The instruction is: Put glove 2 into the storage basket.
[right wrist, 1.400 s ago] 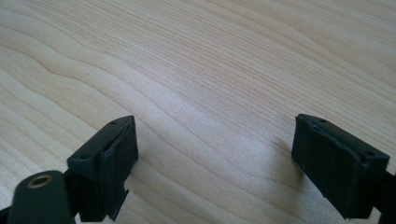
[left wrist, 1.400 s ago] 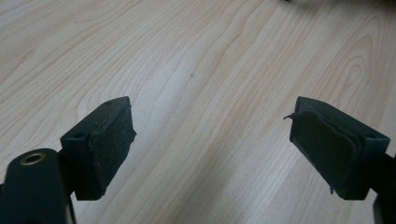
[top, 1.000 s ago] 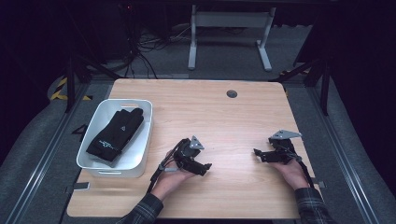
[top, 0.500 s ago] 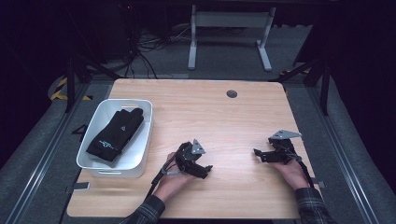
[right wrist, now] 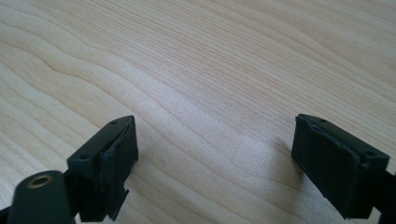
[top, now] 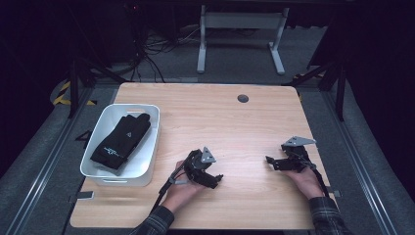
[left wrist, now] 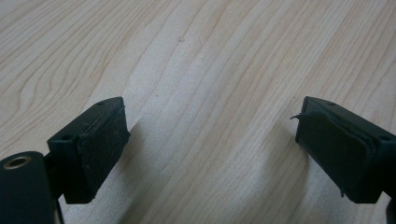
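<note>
My left gripper (top: 216,179) rests low over the wooden table (top: 235,122), near the front at the middle, held by a hand. Its jaws stand apart over bare wood in the left gripper view (left wrist: 210,121), and nothing lies between the pads (left wrist: 100,140). My right gripper (top: 270,162) sits at the front right and points left. It is open too, with only wood grain between its jaws in the right gripper view (right wrist: 215,140). A black folded garment (top: 121,140), perhaps socks or a glove, lies in a white tub (top: 153,142) at the left.
A round dark cable hole (top: 242,98) sits near the table's far edge. A cable (top: 164,191) trails from the left gripper toward the front edge. Beyond the table, a white desk frame (top: 240,22) and cables stand on the dark floor.
</note>
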`<state>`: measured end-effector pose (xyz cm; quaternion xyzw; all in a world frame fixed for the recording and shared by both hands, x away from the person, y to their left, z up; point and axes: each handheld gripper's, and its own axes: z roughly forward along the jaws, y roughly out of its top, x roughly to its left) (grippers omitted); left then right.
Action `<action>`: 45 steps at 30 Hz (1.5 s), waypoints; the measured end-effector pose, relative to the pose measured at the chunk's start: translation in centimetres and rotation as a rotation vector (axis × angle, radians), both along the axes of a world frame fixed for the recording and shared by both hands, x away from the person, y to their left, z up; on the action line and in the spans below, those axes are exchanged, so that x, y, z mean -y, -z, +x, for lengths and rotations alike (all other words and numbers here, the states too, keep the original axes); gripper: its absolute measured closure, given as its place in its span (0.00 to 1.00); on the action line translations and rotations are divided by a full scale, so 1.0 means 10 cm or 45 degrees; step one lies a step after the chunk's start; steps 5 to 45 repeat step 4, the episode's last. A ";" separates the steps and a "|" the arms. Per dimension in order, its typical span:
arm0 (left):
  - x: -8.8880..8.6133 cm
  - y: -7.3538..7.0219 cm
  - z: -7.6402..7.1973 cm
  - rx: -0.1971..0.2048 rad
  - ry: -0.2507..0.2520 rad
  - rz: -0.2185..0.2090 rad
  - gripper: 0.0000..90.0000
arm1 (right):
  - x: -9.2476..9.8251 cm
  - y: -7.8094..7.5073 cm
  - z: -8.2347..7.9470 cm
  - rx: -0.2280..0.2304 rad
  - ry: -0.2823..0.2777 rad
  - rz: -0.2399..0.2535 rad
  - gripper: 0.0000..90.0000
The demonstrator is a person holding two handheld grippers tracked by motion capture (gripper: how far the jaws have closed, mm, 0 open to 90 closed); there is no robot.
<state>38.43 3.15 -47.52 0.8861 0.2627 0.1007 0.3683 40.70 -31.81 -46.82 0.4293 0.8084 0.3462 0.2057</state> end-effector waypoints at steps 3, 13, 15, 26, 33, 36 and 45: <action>0.00 0.00 0.00 -0.001 0.000 0.000 0.11 | 0.00 0.00 0.00 -0.001 -0.001 0.001 0.17; 0.00 0.00 0.00 -0.001 -0.001 0.000 0.11 | 0.00 0.00 0.00 -0.001 -0.001 0.001 0.17; 0.00 0.00 0.00 -0.001 -0.001 0.000 0.11 | 0.00 0.00 0.00 -0.001 -0.001 0.001 0.17; 0.00 0.00 0.00 -0.001 -0.001 0.000 0.11 | 0.00 0.00 0.00 -0.001 -0.001 0.001 0.17; 0.00 0.00 0.00 -0.001 -0.001 0.000 0.11 | 0.00 0.00 0.00 -0.001 -0.001 0.001 0.17; 0.00 0.00 0.00 -0.001 -0.001 0.000 0.11 | 0.00 0.00 0.00 -0.001 -0.001 0.001 0.17; 0.00 0.00 0.00 -0.001 -0.001 0.000 0.11 | 0.00 0.00 0.00 -0.001 -0.001 0.001 0.17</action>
